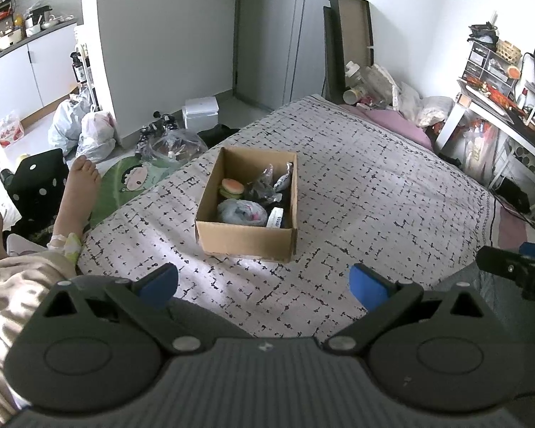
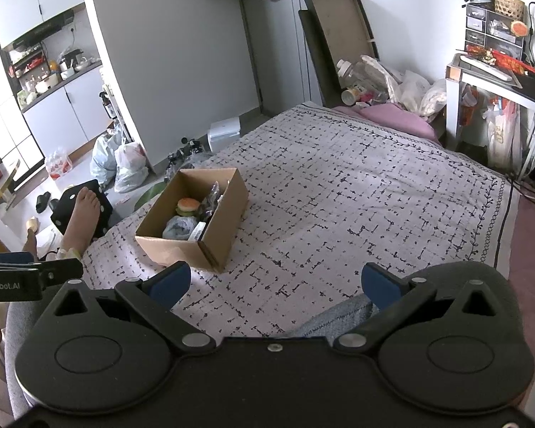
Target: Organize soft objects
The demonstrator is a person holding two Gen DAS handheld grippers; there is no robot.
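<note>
An open cardboard box (image 1: 246, 242) stands on the patterned bedspread (image 1: 356, 185); it also shows in the right wrist view (image 2: 176, 248). Inside lie a toy burger (image 1: 232, 188), a grey soft bundle (image 1: 240, 211), a crumpled dark plastic packet (image 1: 264, 185) and a white-labelled item (image 1: 275, 217). The burger (image 2: 187, 206) and the bundle (image 2: 179, 227) show in the right wrist view too. My left gripper (image 1: 264, 285) is open and empty, held above the bedspread in front of the box. My right gripper (image 2: 276, 283) is open and empty, to the right of the box.
A bare foot (image 1: 80, 185) rests at the bed's left edge beside a black dotted cushion (image 1: 39, 185). Plastic bags (image 1: 89, 132) and a white container (image 1: 200, 111) lie on the floor. A pink pillow (image 2: 396, 116) and clutter lie at the bed's head. A desk (image 2: 499, 78) stands right.
</note>
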